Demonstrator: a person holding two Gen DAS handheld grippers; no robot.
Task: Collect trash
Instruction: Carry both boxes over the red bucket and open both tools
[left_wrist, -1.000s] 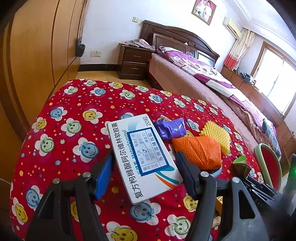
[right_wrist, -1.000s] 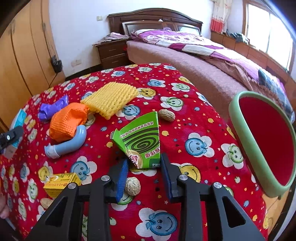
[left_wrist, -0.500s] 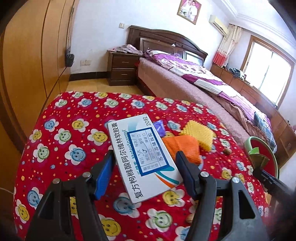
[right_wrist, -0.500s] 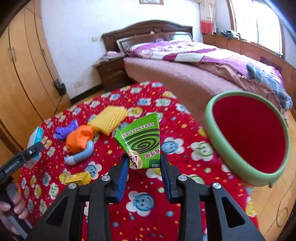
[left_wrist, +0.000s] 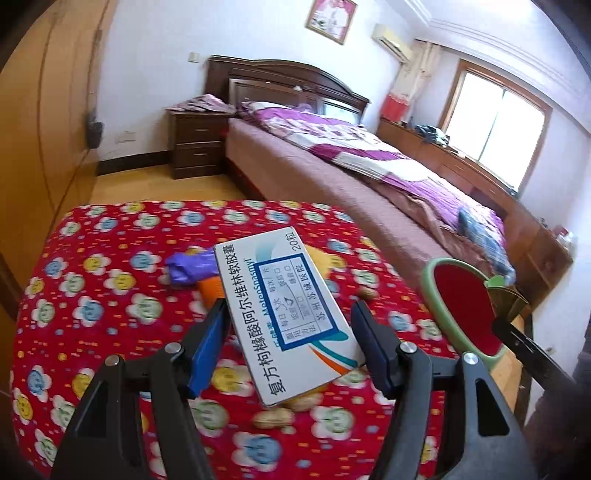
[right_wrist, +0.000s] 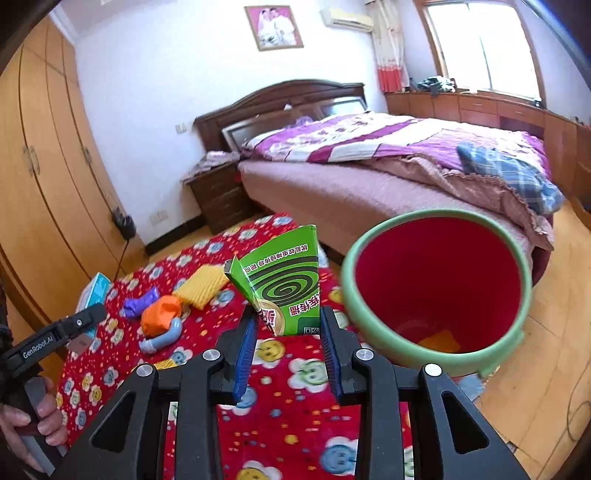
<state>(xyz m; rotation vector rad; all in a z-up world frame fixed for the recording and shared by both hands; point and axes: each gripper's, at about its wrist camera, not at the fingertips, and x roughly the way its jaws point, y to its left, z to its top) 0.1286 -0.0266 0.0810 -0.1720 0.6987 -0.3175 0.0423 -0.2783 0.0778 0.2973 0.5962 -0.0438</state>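
Observation:
My left gripper (left_wrist: 290, 345) is shut on a white medicine box (left_wrist: 284, 306) with blue print, held above the red tablecloth (left_wrist: 92, 295). My right gripper (right_wrist: 286, 347) is shut on a crumpled green mosquito-coil box (right_wrist: 286, 286), held up just left of the green-rimmed red bin (right_wrist: 436, 295). That bin (left_wrist: 461, 306) also shows at the right of the left wrist view, with the green box (left_wrist: 504, 293) and the other gripper's arm over it. On the cloth lie a purple wrapper (right_wrist: 140, 304), an orange piece (right_wrist: 160, 317), a yellow mesh pad (right_wrist: 201, 290) and a blue-grey tube (right_wrist: 162, 338).
A bed (right_wrist: 388, 173) with a purple quilt stands behind the table, a dark nightstand (left_wrist: 195, 146) at its head. Wooden wardrobes (right_wrist: 48, 177) line the left. Peanuts (left_wrist: 271, 421) lie on the cloth. A small yellow box (right_wrist: 439, 341) lies inside the bin. A hand (right_wrist: 33, 421) holds the left gripper.
Both grippers have risen and swung right with their boxes. The bin now looms larger beside the green box, and the table items have dropped lower and left in both views.

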